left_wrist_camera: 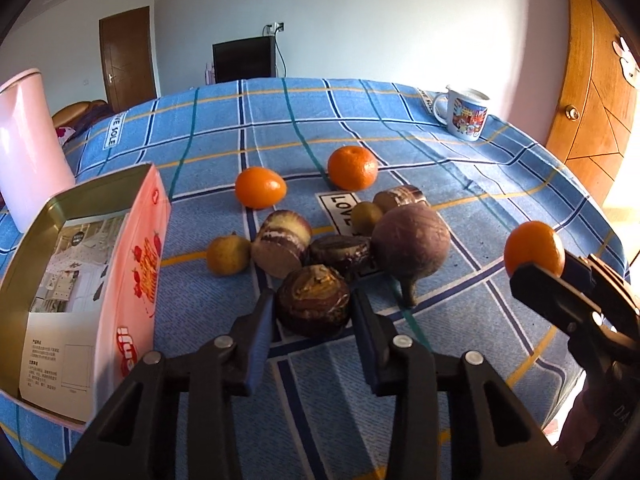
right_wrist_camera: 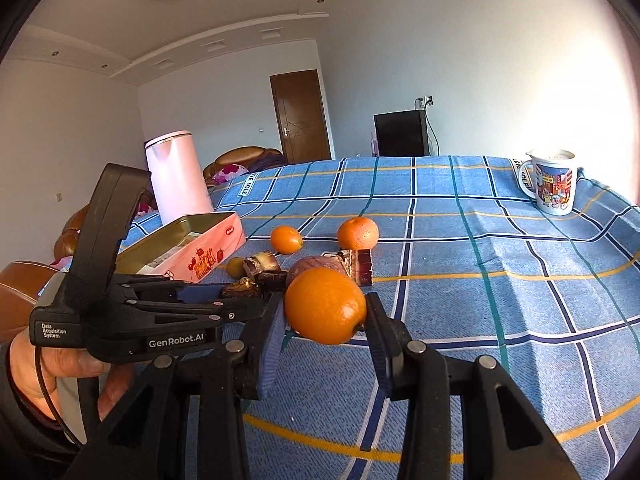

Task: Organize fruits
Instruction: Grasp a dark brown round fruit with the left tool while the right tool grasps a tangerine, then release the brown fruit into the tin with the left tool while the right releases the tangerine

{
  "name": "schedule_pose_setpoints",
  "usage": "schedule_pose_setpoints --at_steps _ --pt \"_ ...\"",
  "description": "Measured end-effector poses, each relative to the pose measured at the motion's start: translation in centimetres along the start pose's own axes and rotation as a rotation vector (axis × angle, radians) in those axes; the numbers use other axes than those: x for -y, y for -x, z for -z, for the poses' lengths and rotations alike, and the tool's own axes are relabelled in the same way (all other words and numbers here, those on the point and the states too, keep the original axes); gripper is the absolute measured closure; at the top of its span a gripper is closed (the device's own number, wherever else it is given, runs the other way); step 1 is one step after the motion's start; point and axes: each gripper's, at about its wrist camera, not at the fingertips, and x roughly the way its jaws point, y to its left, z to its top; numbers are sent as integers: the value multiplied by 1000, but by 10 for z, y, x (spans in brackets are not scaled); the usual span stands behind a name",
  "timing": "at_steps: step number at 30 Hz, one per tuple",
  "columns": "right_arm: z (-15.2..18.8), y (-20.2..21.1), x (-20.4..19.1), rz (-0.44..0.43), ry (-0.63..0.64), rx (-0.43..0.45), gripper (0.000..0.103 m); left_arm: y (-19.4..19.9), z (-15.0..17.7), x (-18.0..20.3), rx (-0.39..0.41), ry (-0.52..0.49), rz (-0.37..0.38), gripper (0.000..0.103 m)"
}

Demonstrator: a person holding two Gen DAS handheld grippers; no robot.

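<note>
Right tool (right_wrist_camera: 325,316) clamps glossy orange (right_wrist_camera: 325,305).

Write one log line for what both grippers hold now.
left gripper: shut on brown chunk | right gripper: shut on orange | tin: open

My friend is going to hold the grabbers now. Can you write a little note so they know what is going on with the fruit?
Right gripper: shut on an orange, held up off the blue checked cloth.
Left gripper: its pads sit on both sides of a dark brown chunk on the cloth, at the near edge of the pile.
Loose on the cloth: two more oranges, two small yellow-green fruits, a big purple root and other brown chunks.
The pink tin stands open on the left; only a printed card shows inside.
Done: no fruit visible in the tin yet. Left: nearly all the sorting.
</note>
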Motion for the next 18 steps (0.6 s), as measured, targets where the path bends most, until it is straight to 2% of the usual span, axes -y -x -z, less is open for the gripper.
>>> schedule_pose_setpoints --at_steps 12,18 --pt "-21 -7 -27 -21 74 39 62 46 -2 -35 182 49 -119 63" --pt "-40 -25 -56 -58 139 52 62 61 -1 -63 229 97 -178 63"
